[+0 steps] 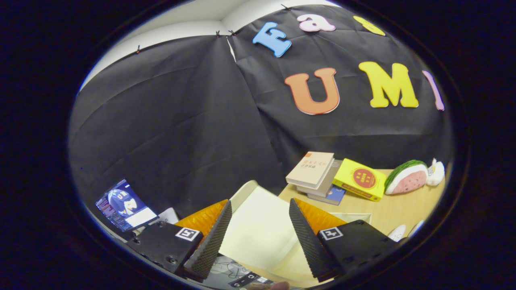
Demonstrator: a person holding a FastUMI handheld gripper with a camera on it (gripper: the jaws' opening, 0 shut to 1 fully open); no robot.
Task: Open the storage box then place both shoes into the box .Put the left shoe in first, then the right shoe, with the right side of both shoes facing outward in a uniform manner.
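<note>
My gripper (260, 202) is open, its fingers spread wide and tilted up toward the booth wall. Between them and just beyond them stands a pale cream panel of the storage box (258, 229), tilted, with a rounded corner at its far left. I cannot tell whether this panel is the lid or a wall. More of the box's pale edge (354, 217) shows behind the right finger. Two white rounded shapes (397, 233), possibly the shoes, peek out low beside the right finger, mostly hidden. Nothing is held between the fingers.
On the wooden table (399, 207) beyond the box lie a stack of books (312, 171), a yellow box (360, 179), a watermelon-slice toy (407, 177) and a small white toy (436, 172). A lit screen (125, 205) sits far left. A person's fingertip (280, 285) shows below the fingers.
</note>
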